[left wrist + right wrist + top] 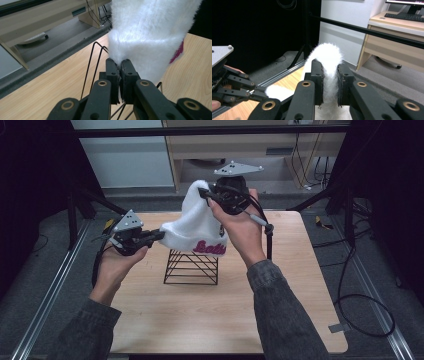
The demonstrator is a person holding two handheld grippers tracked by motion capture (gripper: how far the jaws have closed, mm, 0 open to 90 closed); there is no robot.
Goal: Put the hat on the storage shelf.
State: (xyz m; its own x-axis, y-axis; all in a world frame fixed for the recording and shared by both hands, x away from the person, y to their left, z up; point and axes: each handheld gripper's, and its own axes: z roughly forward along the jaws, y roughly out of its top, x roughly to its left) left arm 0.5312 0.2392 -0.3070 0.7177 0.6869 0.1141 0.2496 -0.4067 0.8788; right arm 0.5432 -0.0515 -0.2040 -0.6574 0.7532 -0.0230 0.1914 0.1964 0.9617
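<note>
The left gripper (161,235) is held low and level, the right gripper (203,193) higher, both clamped on the white hat (192,227). The hat stretches diagonally between them above the wire rack (192,267), top end toward the right gripper.

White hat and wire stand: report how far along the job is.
Done: both grippers have a grip on the white hat; the left gripper pinches its lower edge, the right gripper clamps its top. In hand: the hat is held stretched in the air just above the black wire stand. Left: probably lowering it onto the stand and letting go; it is not yet seated.
</note>
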